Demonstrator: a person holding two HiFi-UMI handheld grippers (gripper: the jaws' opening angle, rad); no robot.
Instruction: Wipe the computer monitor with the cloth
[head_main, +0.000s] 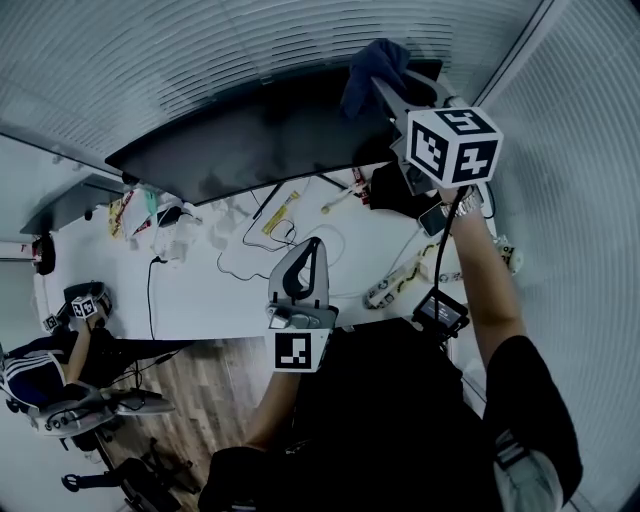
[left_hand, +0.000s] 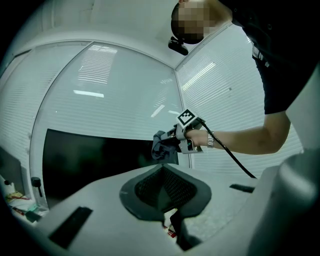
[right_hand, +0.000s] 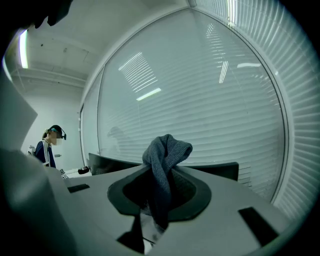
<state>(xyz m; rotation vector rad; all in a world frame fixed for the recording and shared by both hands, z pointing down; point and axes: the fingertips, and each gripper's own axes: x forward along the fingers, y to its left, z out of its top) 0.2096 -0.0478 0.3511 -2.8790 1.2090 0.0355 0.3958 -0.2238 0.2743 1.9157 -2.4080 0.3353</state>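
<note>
A wide dark curved monitor (head_main: 250, 130) stands at the back of the white desk (head_main: 220, 290). A blue-grey cloth (head_main: 372, 70) is bunched at the monitor's top right corner, and my right gripper (head_main: 388, 92) is shut on it. In the right gripper view the cloth (right_hand: 165, 170) sticks up between the jaws, above the monitor's top edge (right_hand: 220, 170). My left gripper (head_main: 312, 245) hangs low over the desk, in front of the monitor's middle, shut and empty. Its own view looks up at the monitor (left_hand: 95, 160), the cloth (left_hand: 162, 147) and the right gripper (left_hand: 172, 142).
Cables (head_main: 250, 255), wrappers and small clutter (head_main: 160, 225) lie on the desk, with a phone (head_main: 435, 215) at the right. Window blinds (head_main: 200, 50) run behind the monitor. A second person (head_main: 40, 370) sits at the far left beside a chair (head_main: 90, 410).
</note>
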